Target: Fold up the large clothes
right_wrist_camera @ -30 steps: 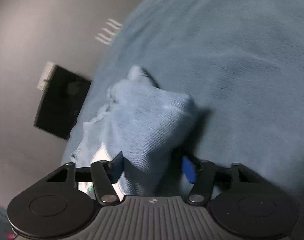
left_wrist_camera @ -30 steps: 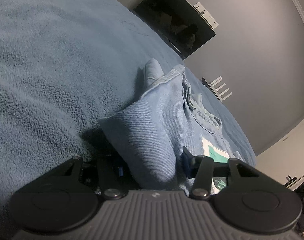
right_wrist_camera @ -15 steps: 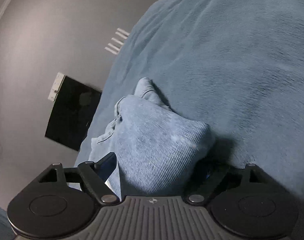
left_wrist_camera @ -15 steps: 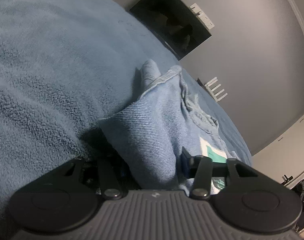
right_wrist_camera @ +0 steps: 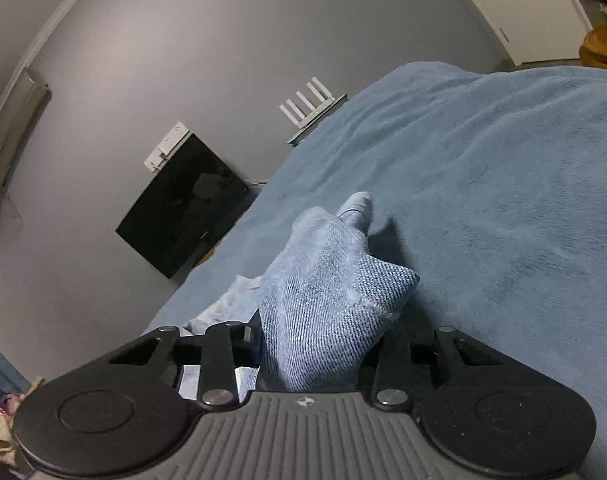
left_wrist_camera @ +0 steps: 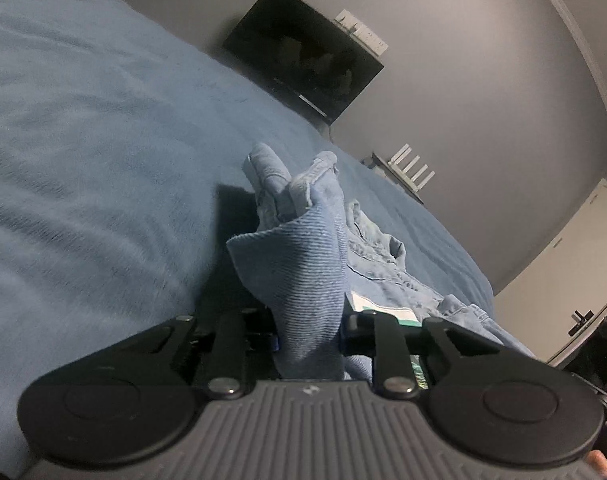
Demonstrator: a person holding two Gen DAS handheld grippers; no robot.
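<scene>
denim jeans (left_wrist_camera: 299,268) pinched by left gripper (left_wrist_camera: 308,334) and right gripper (right_wrist_camera: 315,354), jaws just closed, lifting toward 12 o'clock; fold barely begun.

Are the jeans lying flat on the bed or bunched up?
Bunched up. The jeans are gathered into folds rising from the blanket, pinched by the left gripper and right gripper.
</scene>
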